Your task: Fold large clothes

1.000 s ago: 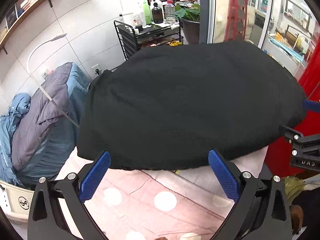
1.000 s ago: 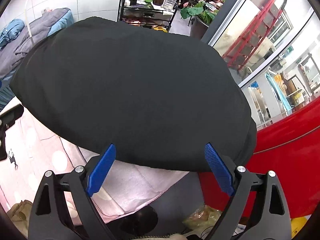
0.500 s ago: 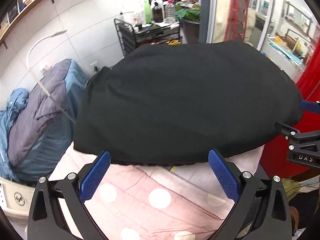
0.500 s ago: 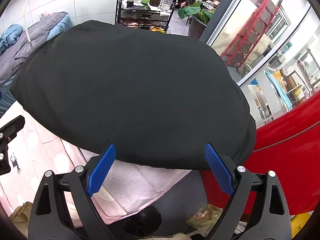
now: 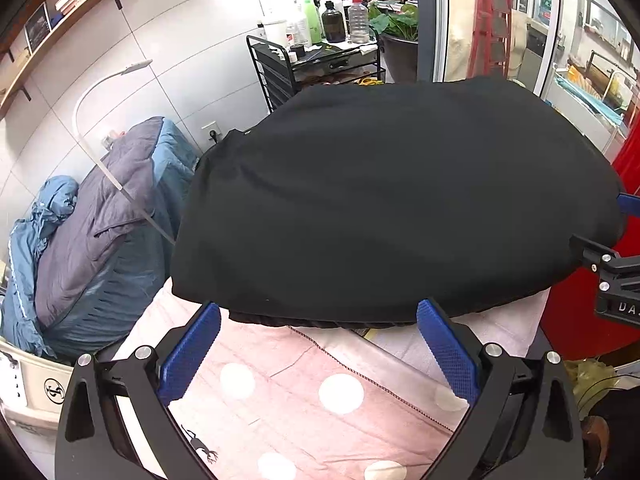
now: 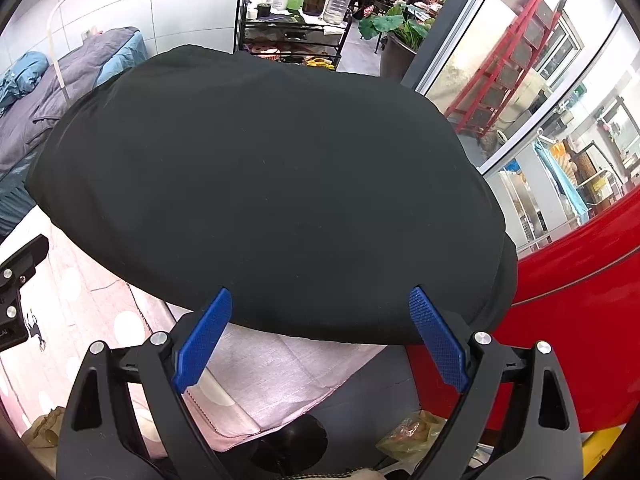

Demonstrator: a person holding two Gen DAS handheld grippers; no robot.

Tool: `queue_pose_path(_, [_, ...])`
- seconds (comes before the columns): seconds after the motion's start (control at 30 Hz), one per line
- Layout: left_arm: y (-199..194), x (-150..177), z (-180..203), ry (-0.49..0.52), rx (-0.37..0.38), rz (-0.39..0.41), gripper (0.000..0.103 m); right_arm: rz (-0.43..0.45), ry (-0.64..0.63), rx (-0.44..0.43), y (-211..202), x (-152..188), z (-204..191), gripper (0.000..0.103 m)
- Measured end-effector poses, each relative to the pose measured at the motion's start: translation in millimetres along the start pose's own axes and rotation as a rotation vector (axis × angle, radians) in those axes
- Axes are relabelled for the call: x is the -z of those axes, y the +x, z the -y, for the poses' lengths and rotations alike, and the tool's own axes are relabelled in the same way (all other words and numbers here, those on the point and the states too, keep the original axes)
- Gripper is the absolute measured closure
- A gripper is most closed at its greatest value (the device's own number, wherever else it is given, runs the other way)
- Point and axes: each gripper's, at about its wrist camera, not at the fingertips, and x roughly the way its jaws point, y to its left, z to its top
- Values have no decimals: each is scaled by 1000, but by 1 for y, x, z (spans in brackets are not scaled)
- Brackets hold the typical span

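A black garment (image 5: pixel 392 200) lies folded flat on a pink polka-dot cloth (image 5: pixel 304 392) that covers the table. Its near hem runs just beyond my left gripper (image 5: pixel 320 312), which stands open with blue pads empty. In the right wrist view the same garment (image 6: pixel 272 184) fills the middle, its right end hanging a little over the table edge. My right gripper (image 6: pixel 322 300) is open too, with the fingertips at the garment's near edge and nothing held. The right gripper's black body (image 5: pixel 616 276) shows at the right edge of the left wrist view.
A pile of blue and grey bedding (image 5: pixel 92 232) lies left of the table, over a white bin (image 5: pixel 28 384). A black cart with bottles (image 5: pixel 320 52) stands behind. A red surface (image 6: pixel 580 304) borders the table's right side. Bags lie on the floor (image 6: pixel 412 432) below.
Both grippers have drawn back slightly and stayed open. The black garment looks to lie as before.
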Motion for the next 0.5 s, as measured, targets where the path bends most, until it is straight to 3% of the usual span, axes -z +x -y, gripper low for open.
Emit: queue_pose_path(0.5, [-3,-1,-1,-3,-7,-5,6,5,6,-7,-2,-1,3,14])
